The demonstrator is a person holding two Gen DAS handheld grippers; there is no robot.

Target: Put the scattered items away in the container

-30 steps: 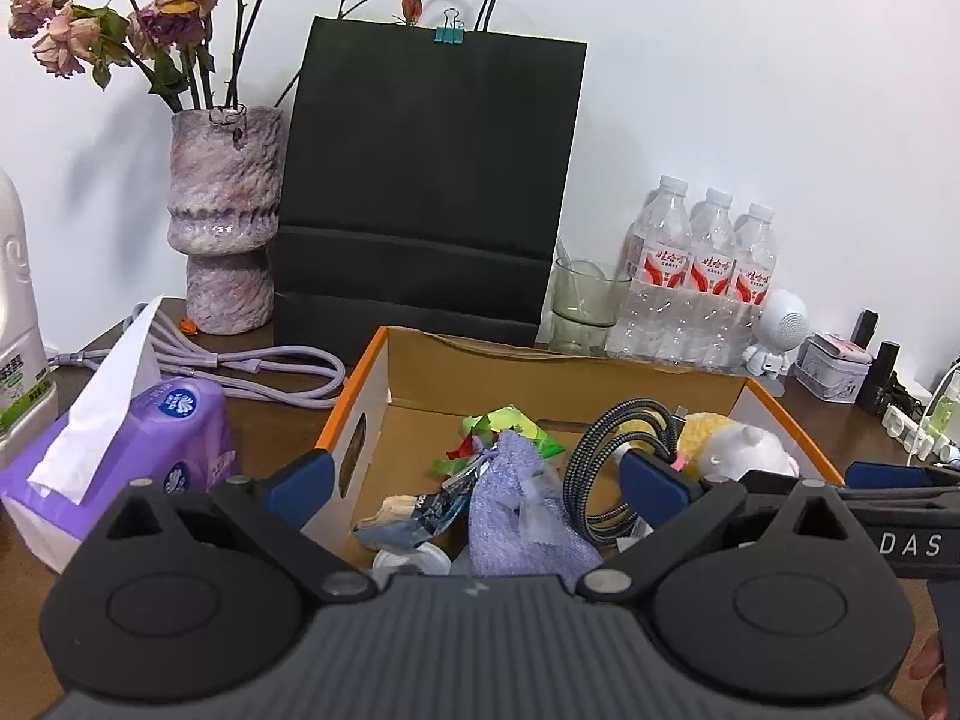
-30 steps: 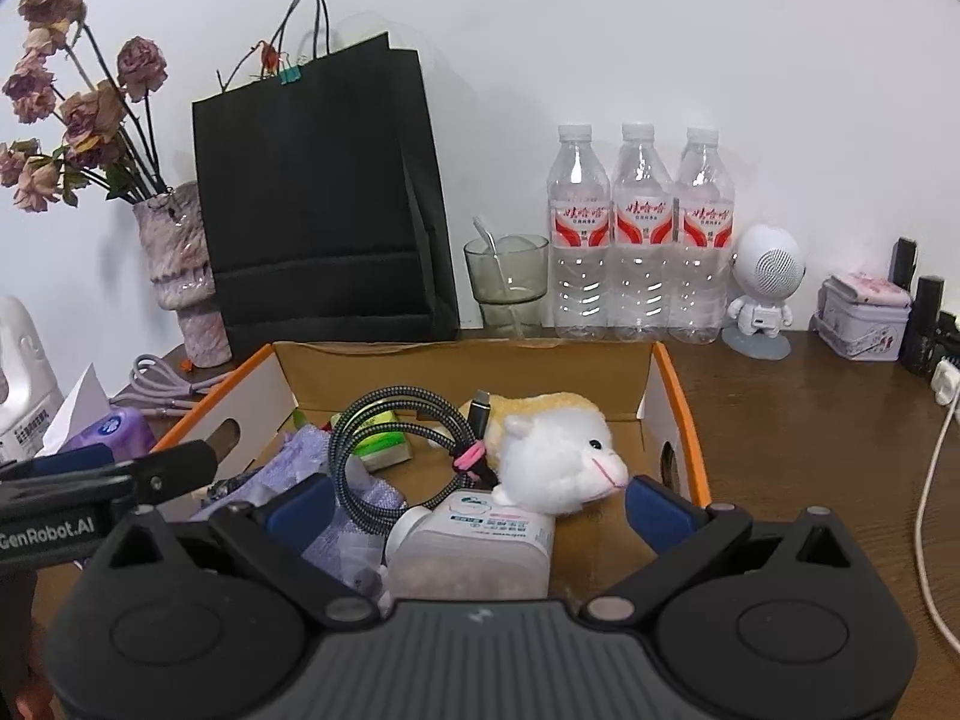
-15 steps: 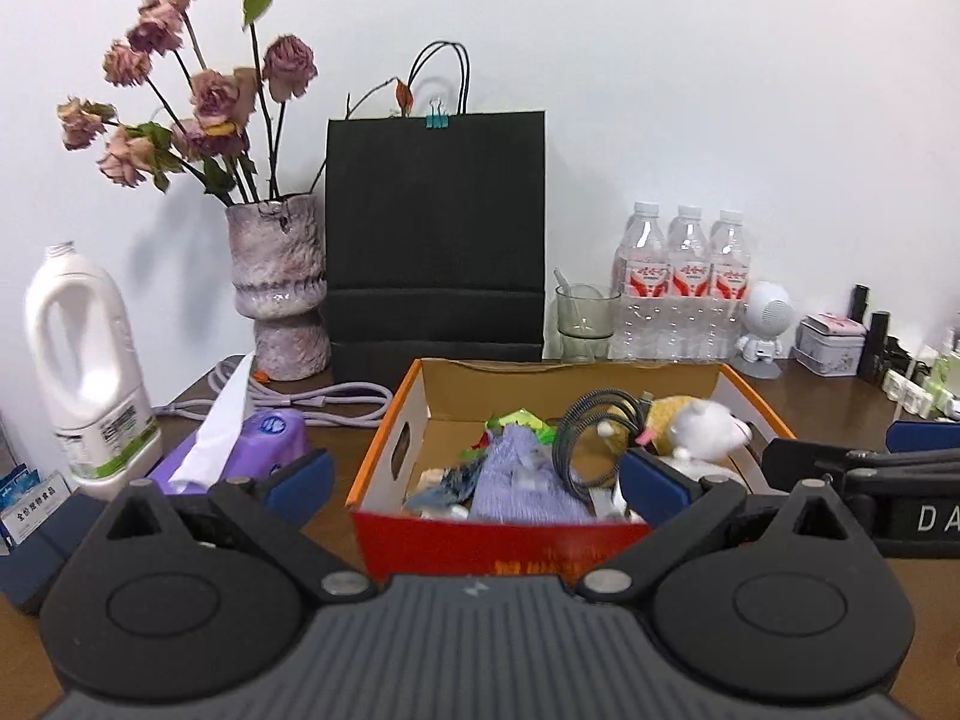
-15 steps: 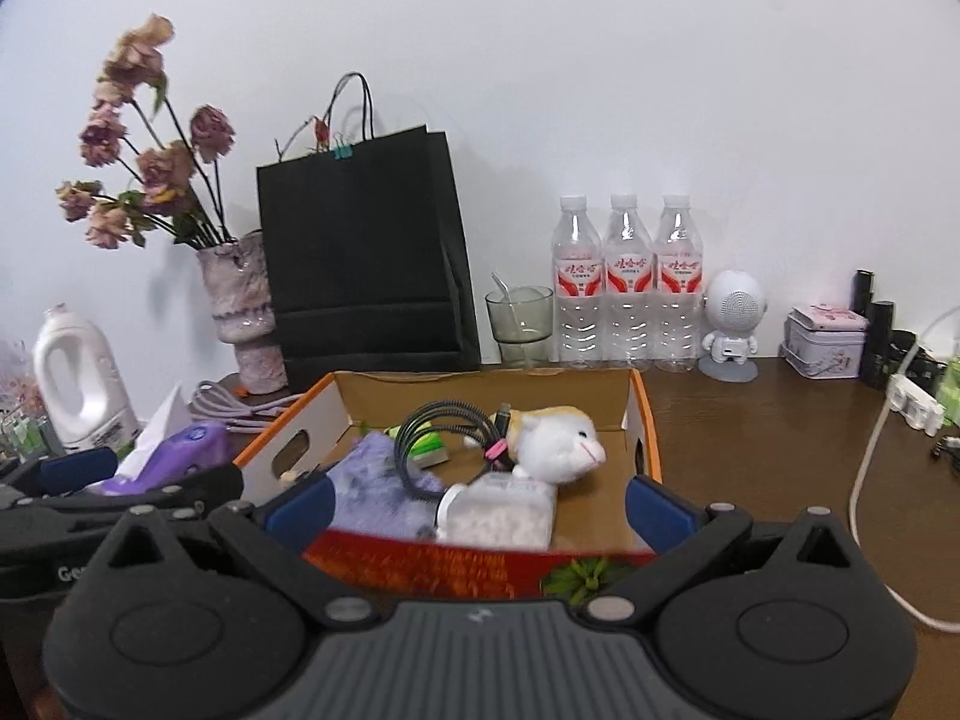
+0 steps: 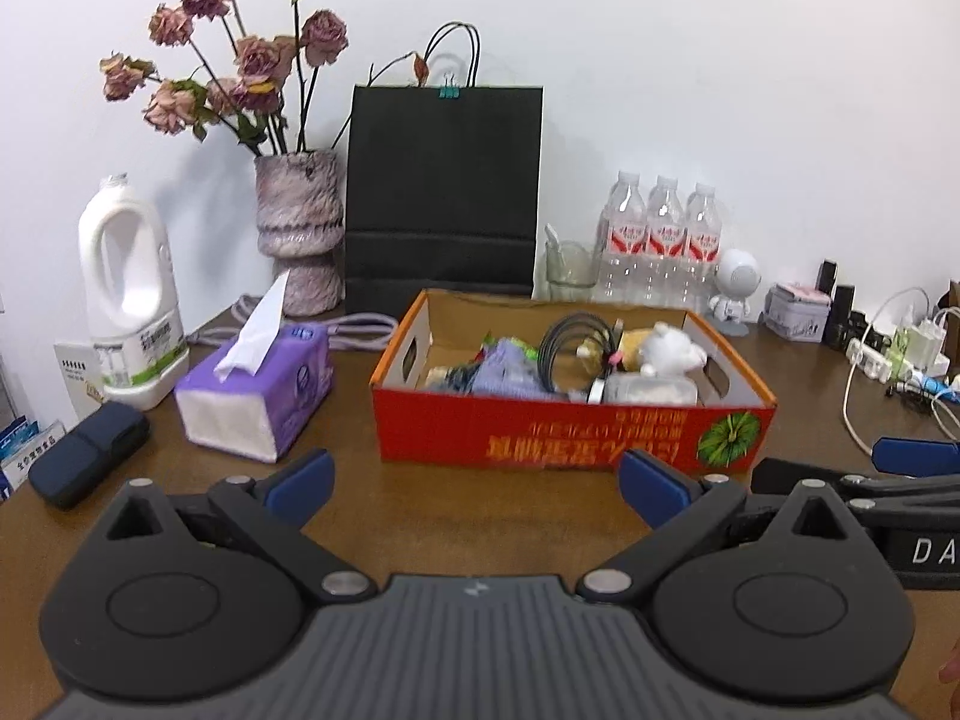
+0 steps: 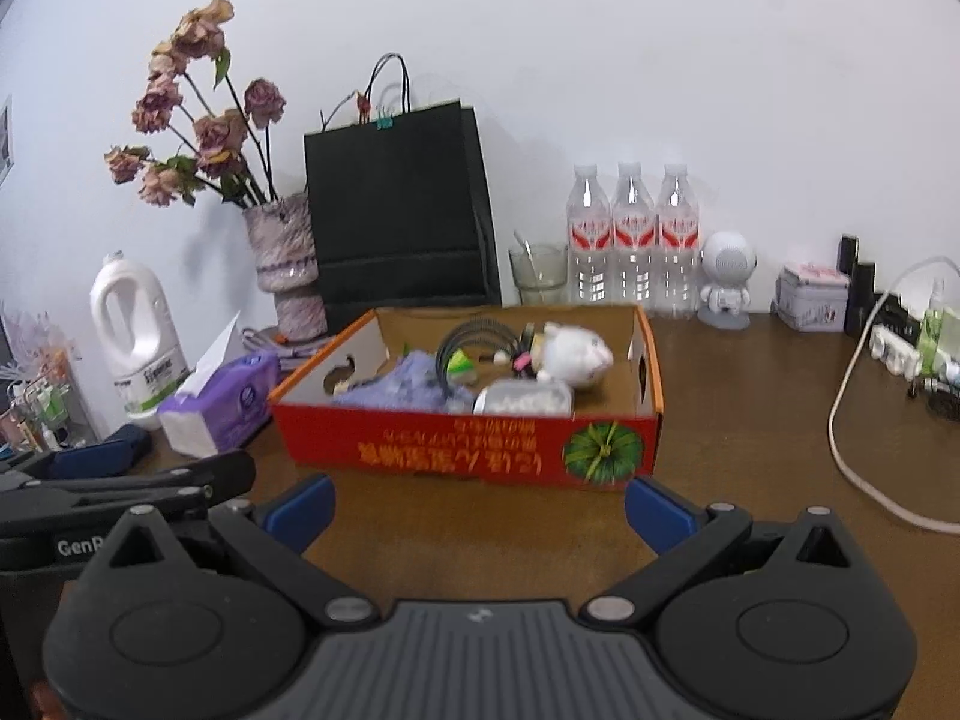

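Note:
A red and orange cardboard box point(image 5: 540, 438) stands on the brown table; it also shows in the right wrist view point(image 6: 456, 444). Inside lie a white plush sheep point(image 5: 669, 351), a coiled braided cable point(image 5: 570, 342), a purple cloth point(image 5: 510, 372), a clear jar on its side point(image 5: 648, 390) and small wrappers. My left gripper point(image 5: 477, 483) is open and empty, held back from the box's front. My right gripper point(image 6: 477, 507) is open and empty, also in front of the box.
A purple tissue pack point(image 5: 258, 396), a white jug point(image 5: 129, 294) and a dark case point(image 5: 87, 462) are at the left. A vase of dried roses point(image 5: 297, 222), a black paper bag point(image 5: 444, 192), a glass, three water bottles point(image 5: 660, 240), a white robot figure and a tin line the wall. Power strip and cables lie at the right point(image 6: 900, 348).
Both grippers have pulled back and up from over the box, so the whole box and table now show. Both stay open and empty.

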